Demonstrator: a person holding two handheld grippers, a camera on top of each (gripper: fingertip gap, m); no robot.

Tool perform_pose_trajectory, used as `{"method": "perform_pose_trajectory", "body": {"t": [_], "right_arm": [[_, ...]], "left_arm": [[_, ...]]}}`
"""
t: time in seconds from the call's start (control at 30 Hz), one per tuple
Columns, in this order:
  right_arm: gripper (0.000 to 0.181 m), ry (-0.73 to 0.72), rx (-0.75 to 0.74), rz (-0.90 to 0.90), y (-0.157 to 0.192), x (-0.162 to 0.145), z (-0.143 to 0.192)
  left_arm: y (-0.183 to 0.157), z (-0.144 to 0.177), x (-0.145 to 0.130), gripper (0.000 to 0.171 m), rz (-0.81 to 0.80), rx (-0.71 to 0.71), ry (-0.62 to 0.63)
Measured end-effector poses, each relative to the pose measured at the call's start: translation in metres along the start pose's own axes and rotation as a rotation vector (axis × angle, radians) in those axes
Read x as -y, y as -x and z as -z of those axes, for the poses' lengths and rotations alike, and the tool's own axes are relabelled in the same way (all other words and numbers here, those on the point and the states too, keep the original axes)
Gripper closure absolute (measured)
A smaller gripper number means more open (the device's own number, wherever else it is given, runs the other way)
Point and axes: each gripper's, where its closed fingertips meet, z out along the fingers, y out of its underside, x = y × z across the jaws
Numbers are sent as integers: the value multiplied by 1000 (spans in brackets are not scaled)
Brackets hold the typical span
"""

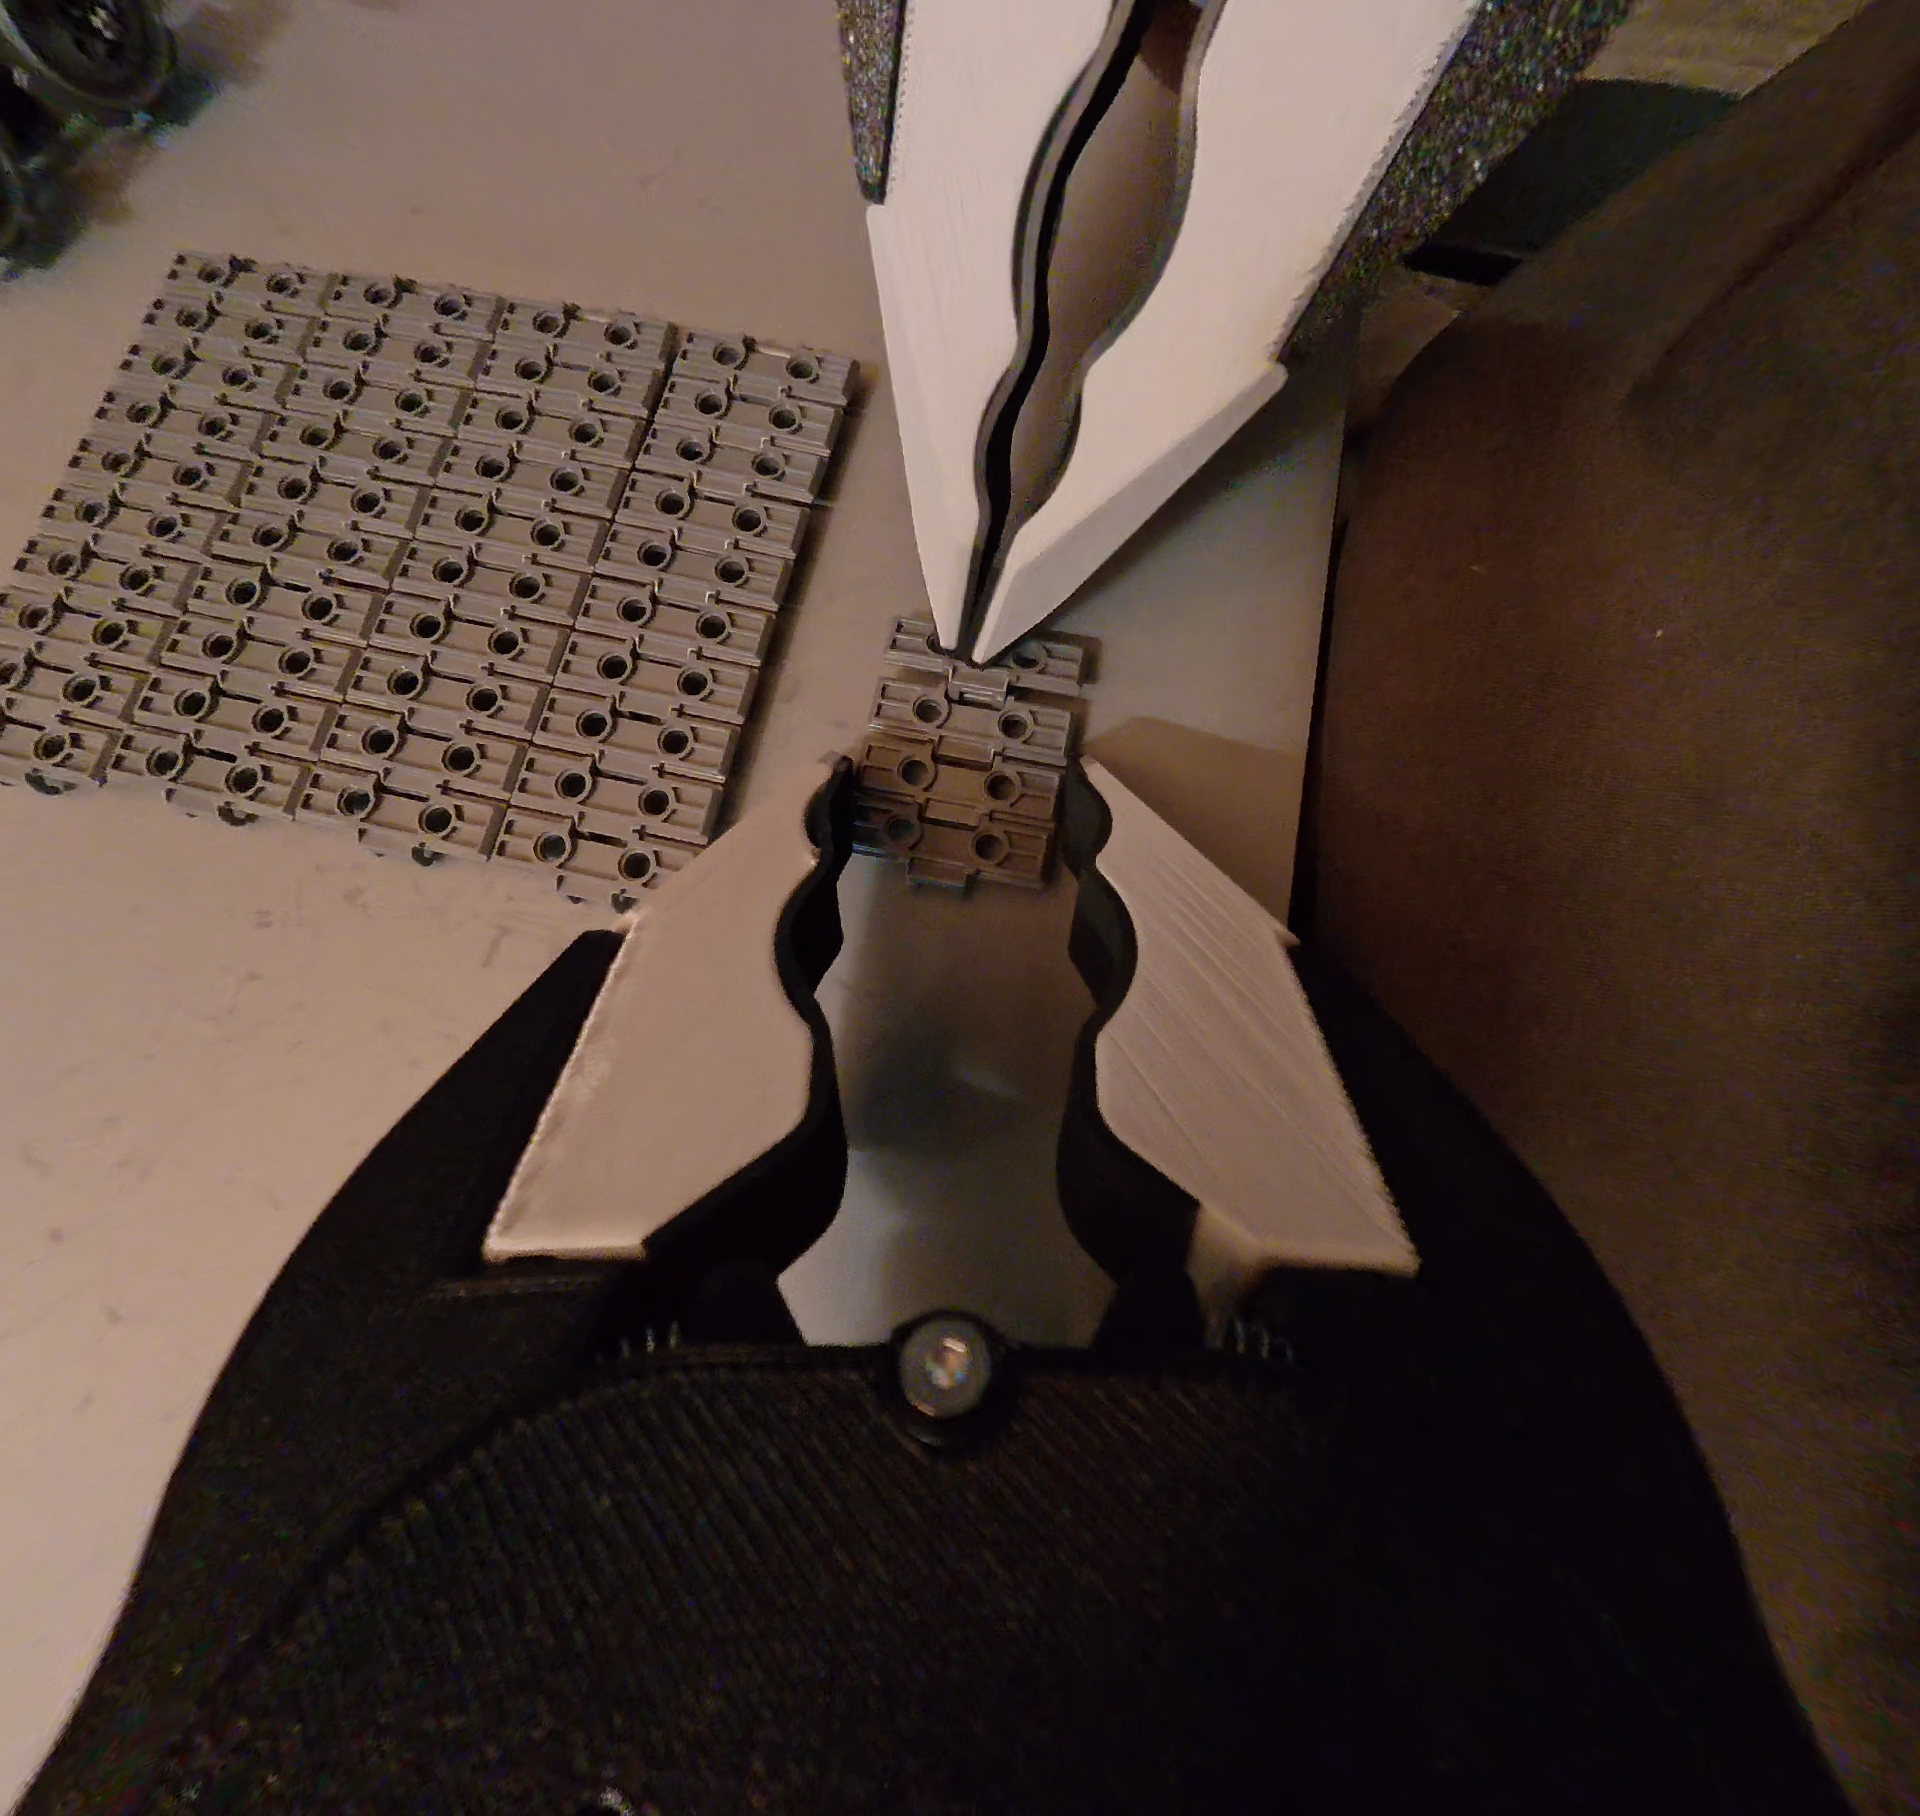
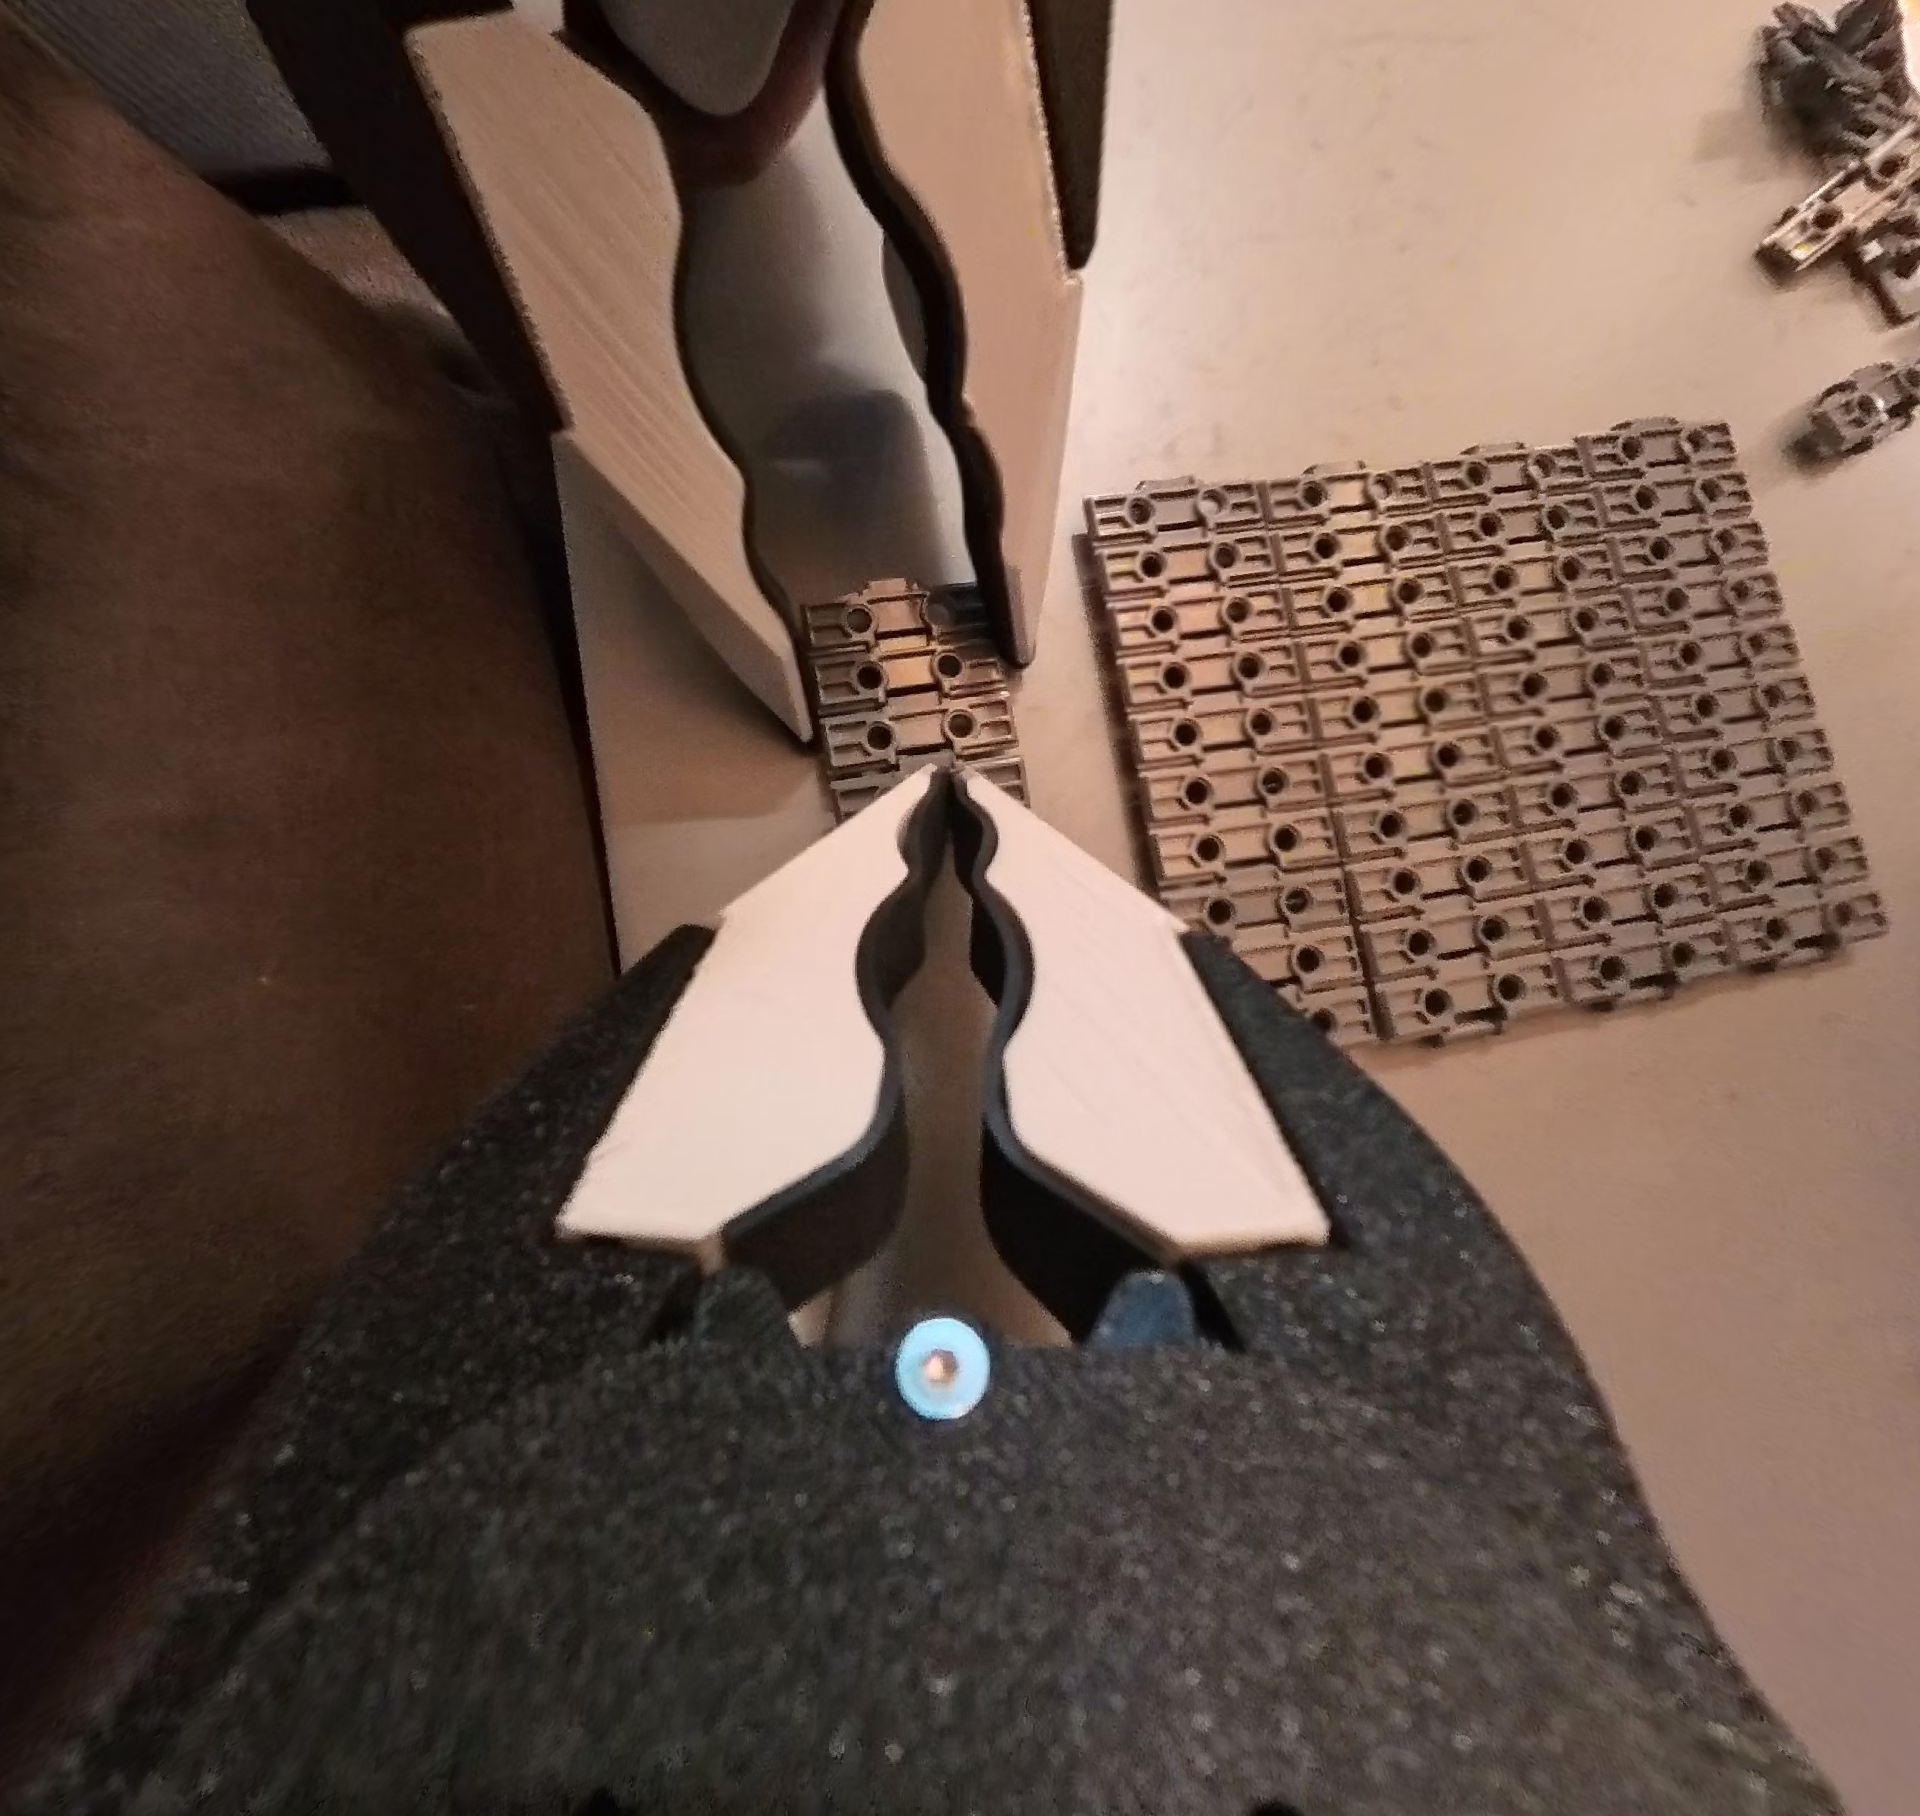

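Two hand-held grippers meet over a short grey strip (image 1: pixel 966 727) of linked plastic pieces on a pale bench (image 1: pixel 312 1039), close to its edge.

The left gripper (image 1: pixel 961 810) has its fingers spread to the strip's width and clasps its near end by the two sides. The right gripper (image 1: pixel 971 639) comes in from the opposite end, fingers all but closed, with its tips on the strip's last link. Whether they pinch a rib there or only press down cannot be told.

Just beside the strip, not touching it, lies a finished-looking mat (image 1: pixel 416 571) of the same grey links. It is made up of four bands set side by side, each running to about ten links, though the count blurs at the far edge. The strip looks like the start of another band: four rows of holes show clearly, and possibly a fifth under the right fingertips. It lies parallel to the mat's bands and is far shorter than they are. By that measure the mat is built, while the strip is short and unjoined.

In the right wrist view, one heap of dark loose parts (image 2: pixel 1849 156) lies well beyond the mat, with a single dark piece (image 2: pixel 1860 416) nearer to it. The left wrist view shows dark round objects (image 1: pixel 73 52) at the bench's far corner, too dim to identify. A dark brown surface (image 1: pixel 1610 831) fills the space past the bench edge.
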Motion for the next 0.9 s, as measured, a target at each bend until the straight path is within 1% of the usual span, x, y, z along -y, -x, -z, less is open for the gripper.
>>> {"method": "perform_pose_trajectory", "body": {"t": [0.1,0.33,0.43,0.6,0.77,0.9], "right_arm": [[181,50,-37,48,0,0,0],[181,206,-32,46,0,-1,-2],[181,242,-41,61,0,-1,-2],[181,309,-103,134,0,-2,-2],[181,359,-96,152,0,-2,-3],[181,380,-32,141,1,-2,-4]], "left_arm": [[0,0,0,133,1,-2,1],[-2,-1,0,134,1,-26,3],[-2,-1,0,134,10,-38,2],[-3,-2,0,134,2,-37,4],[-3,-2,1,134,2,-27,3],[-3,-3,1,135,12,-35,4]]}}
